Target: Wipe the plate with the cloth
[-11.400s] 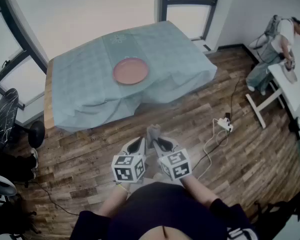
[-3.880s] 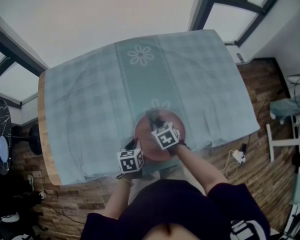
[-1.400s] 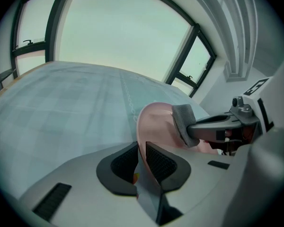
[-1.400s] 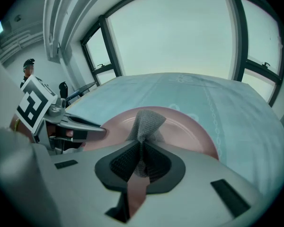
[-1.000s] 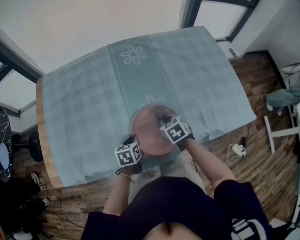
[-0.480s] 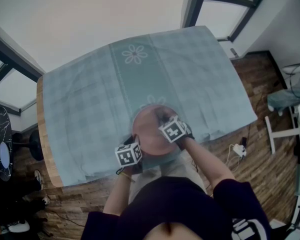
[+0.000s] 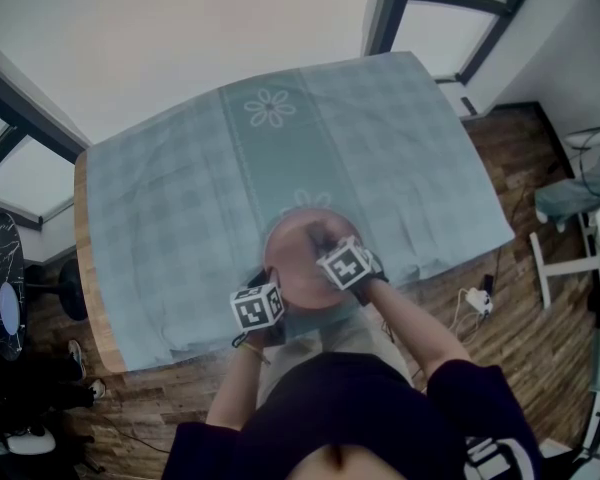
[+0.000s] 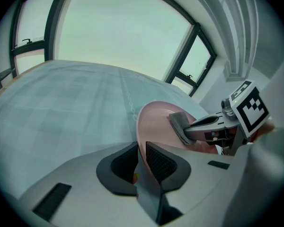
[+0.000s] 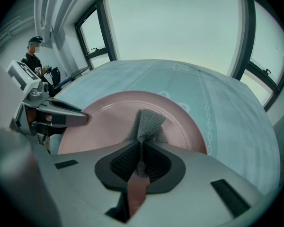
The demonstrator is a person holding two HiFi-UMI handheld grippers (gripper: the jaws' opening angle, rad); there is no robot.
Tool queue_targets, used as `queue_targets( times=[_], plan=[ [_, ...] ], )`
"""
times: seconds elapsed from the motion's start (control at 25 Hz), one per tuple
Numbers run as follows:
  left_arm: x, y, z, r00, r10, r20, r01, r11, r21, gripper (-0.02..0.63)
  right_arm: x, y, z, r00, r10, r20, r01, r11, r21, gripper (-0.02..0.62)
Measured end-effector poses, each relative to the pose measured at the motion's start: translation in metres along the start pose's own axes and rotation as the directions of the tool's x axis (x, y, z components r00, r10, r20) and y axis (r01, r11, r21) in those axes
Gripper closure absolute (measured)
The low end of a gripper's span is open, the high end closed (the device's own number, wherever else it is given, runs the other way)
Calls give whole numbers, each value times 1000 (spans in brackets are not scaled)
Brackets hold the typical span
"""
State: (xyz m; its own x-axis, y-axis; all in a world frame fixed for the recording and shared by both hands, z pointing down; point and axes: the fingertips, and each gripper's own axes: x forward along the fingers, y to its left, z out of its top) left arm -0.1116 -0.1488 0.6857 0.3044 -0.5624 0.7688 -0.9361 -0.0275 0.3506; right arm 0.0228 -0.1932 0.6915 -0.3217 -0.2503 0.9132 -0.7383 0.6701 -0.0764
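Observation:
A pink plate point(image 7: 298, 263) sits at the near edge of the table. My left gripper point(image 7: 271, 286) is shut on the plate's near-left rim; in the left gripper view the rim point(image 8: 140, 141) runs between the two pads of the left gripper point(image 8: 141, 153). My right gripper point(image 7: 326, 242) is over the plate, pointing steeply down, shut on a grey cloth point(image 7: 320, 234). In the right gripper view the cloth point(image 9: 146, 121) sticks out of the right gripper point(image 9: 141, 151) and rests on the plate point(image 9: 104, 122). The left gripper point(image 9: 54, 117) shows at that plate's left edge.
A teal checked tablecloth point(image 7: 180, 208) covers the table and hangs over its near edge. Bare wood of the table point(image 7: 84, 268) shows at the left. On the wooden floor lies a power strip point(image 7: 477, 304). A person point(image 9: 35, 56) stands far off by the windows.
My right gripper has slid a little to the left across the plate with the cloth. The left gripper and the plate have stayed put.

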Motion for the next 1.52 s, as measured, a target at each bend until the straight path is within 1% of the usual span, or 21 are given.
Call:
queue_targets(
  times=[0.12, 0.32, 0.48, 0.72, 0.88, 1.16, 1.36, 1.52],
  plan=[
    [0, 0, 0, 1000, -1, -2, 1, 1000, -4, 541, -1, 11, -5, 999, 33, -5, -33, 999, 4, 563],
    [0, -1, 0, 1000, -4, 2, 4, 1000, -3, 541, -3, 23, -14, 999, 49, -12, -49, 999, -16, 563],
    [0, 0, 0, 1000, -6, 2, 6, 1000, -7, 541, -4, 37, -20, 994, 100, -40, -100, 995, -9, 563],
    [0, -1, -1, 1000, -5, 1, 5, 1000, -13, 543, -7, 50, -24, 989, 135, -58, -139, 989, -54, 563],
    [0, -1, -1, 1000, -5, 2, 5, 1000, -15, 541, -8, 63, -29, 981, 176, -79, -181, 981, -65, 563],
    [1, -2, -1, 1000, -5, 1, 5, 1000, -20, 541, -12, 85, -28, 967, 244, -74, -251, 962, -106, 563],
    [1, -2, -1, 1000, -5, 2, 5, 1000, -22, 542, -13, 94, -35, 964, 244, -107, -259, 952, -161, 563],
    [0, -2, -1, 1000, -4, 2, 4, 1000, -23, 541, -15, 104, -35, 949, 287, -130, -307, 934, -181, 563]
  ],
)
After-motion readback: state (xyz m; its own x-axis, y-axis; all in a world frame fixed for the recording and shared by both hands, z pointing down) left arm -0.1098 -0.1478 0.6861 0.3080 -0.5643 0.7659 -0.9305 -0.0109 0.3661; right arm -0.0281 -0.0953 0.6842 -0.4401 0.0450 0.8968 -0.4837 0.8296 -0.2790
